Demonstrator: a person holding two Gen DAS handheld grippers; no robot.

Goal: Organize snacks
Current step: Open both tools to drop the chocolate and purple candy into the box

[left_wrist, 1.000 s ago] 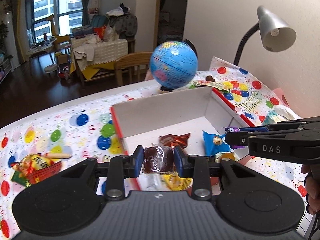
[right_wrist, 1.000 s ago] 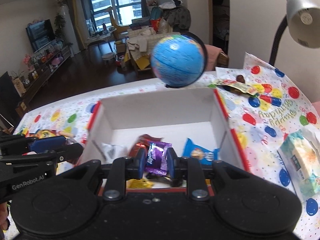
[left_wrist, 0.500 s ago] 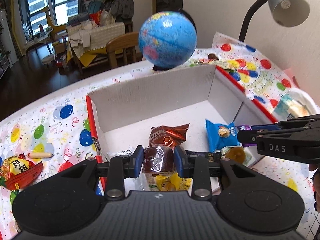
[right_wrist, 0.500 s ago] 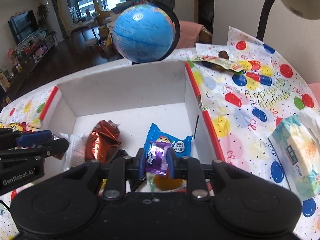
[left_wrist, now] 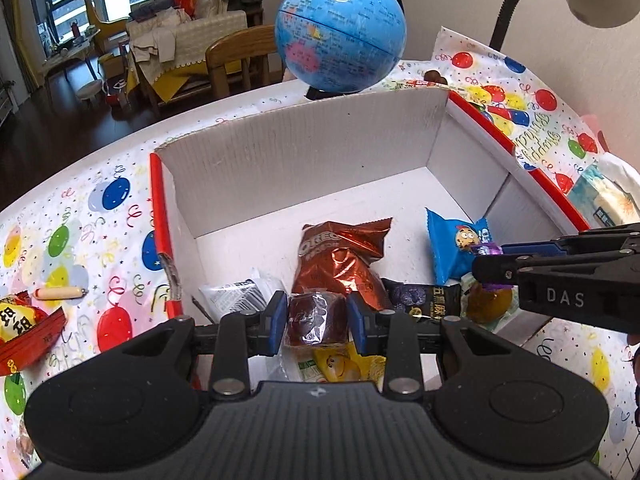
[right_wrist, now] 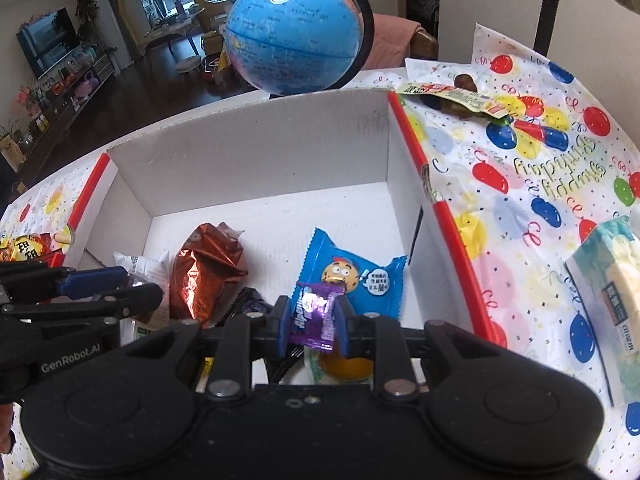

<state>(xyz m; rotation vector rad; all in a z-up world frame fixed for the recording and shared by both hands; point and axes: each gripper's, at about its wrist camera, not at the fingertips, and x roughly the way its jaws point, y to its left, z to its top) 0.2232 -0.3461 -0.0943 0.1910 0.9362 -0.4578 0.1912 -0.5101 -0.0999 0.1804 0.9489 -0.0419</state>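
The left gripper (left_wrist: 317, 317) has its jaws closed on a brown wrapped cake (left_wrist: 316, 318) above the near edge of the white box (left_wrist: 304, 160). Right of it, the right gripper (right_wrist: 311, 318) clamps a purple candy (right_wrist: 313, 316) (label partly hidden) over the same box; an orange packet (right_wrist: 346, 366) below is mostly covered.

Both wrist views close above box (left_wrist: 304, 160), facing globe (right_wrist: 292, 32); left view from box's left.
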